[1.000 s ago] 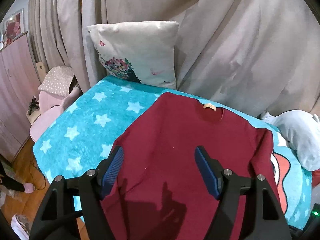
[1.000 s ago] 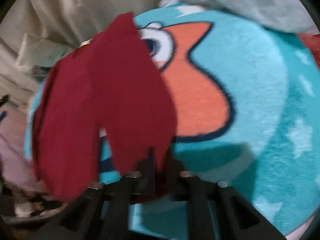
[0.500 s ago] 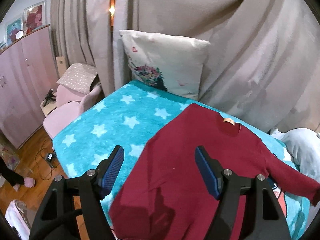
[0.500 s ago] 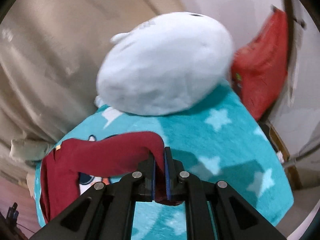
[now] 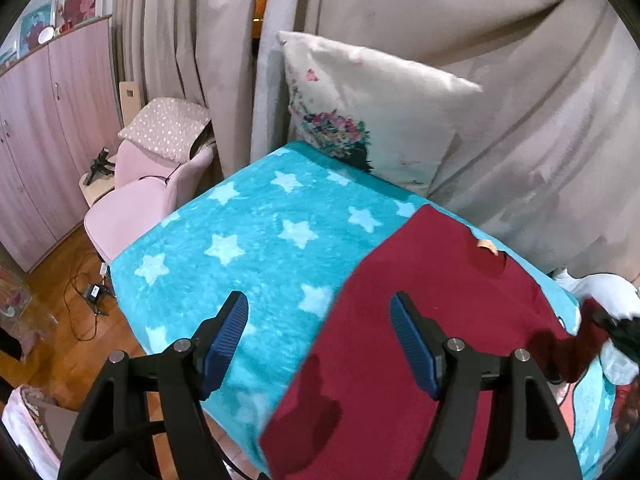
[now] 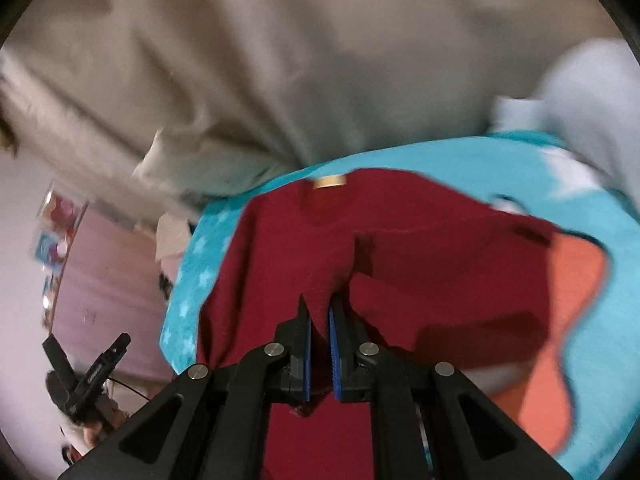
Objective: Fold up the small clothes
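A dark red sweater (image 5: 432,320) with a tan neck label (image 5: 487,245) lies spread on a turquoise star blanket (image 5: 256,240). My left gripper (image 5: 320,340) is open and empty, held above the sweater's left edge. My right gripper (image 6: 319,320) is shut on the sweater's sleeve (image 6: 332,272), holding it over the sweater's body (image 6: 280,248). The right gripper also shows at the right edge of the left wrist view (image 5: 616,328).
A white floral pillow (image 5: 372,108) leans on beige curtains (image 5: 500,60) behind the bed. A pale blue plush (image 6: 580,92) sits at the right. A pink chair (image 5: 136,208) and wardrobe (image 5: 44,128) stand left of the bed, with cables on the wood floor (image 5: 88,292).
My right gripper has swung the held sleeve from the bed's right side back over the sweater's body. My left gripper has drawn back and to the left, staying open.
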Motion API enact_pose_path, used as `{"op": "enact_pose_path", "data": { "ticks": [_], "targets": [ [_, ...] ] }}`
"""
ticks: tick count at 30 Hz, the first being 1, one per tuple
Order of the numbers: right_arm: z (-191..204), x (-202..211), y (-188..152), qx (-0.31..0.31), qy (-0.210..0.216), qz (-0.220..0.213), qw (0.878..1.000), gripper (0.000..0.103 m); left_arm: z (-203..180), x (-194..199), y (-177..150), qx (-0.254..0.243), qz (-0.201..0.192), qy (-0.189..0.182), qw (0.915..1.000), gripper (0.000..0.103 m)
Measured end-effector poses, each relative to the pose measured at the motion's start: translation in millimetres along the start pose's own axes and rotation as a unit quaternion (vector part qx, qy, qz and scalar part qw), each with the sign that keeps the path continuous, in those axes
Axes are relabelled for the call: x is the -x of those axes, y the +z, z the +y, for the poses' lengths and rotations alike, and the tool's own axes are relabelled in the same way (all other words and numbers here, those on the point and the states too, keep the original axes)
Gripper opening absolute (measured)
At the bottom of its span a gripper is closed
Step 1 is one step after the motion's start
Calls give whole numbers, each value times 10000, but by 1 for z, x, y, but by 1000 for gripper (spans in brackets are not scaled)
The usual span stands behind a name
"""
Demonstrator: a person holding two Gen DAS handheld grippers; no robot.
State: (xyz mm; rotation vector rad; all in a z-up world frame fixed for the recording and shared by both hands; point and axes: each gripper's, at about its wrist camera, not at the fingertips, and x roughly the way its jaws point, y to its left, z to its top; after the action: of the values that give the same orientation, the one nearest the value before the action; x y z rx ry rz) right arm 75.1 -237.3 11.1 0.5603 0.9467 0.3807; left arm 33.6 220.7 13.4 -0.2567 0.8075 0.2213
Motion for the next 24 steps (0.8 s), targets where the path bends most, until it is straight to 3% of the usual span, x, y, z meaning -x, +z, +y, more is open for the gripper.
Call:
{"op": "enact_pose_path", "data": {
  "ticks": [6, 12, 14, 16, 19, 22, 24],
  "targets": [
    [74, -122, 37, 242, 126, 475, 9985, 8, 50, -26, 13, 48, 228, -13, 9997, 72],
    [95, -236, 55, 329, -438, 828, 9951, 12, 90, -36, 28, 61, 206, 189, 9996, 72],
    [95, -266, 54, 383, -708, 1026, 9915, 23, 101, -40, 32, 143, 235, 201, 9994, 72],
    [94, -280, 51, 418, -673, 1161, 9901, 40, 113, -44, 35, 247, 250, 212, 9992, 72],
    [108, -263, 45, 508, -481, 952, 9930, 61, 121, -49, 39, 318, 252, 277, 9988, 72],
    [126, -235, 28, 696, -296, 814, 9938, 64, 126, -52, 40, 369, 239, 384, 9983, 72],
    [136, -217, 1, 791, 105, 1031, 9915, 64, 128, -52, 39, 431, 249, 459, 9977, 72]
  ]
}}
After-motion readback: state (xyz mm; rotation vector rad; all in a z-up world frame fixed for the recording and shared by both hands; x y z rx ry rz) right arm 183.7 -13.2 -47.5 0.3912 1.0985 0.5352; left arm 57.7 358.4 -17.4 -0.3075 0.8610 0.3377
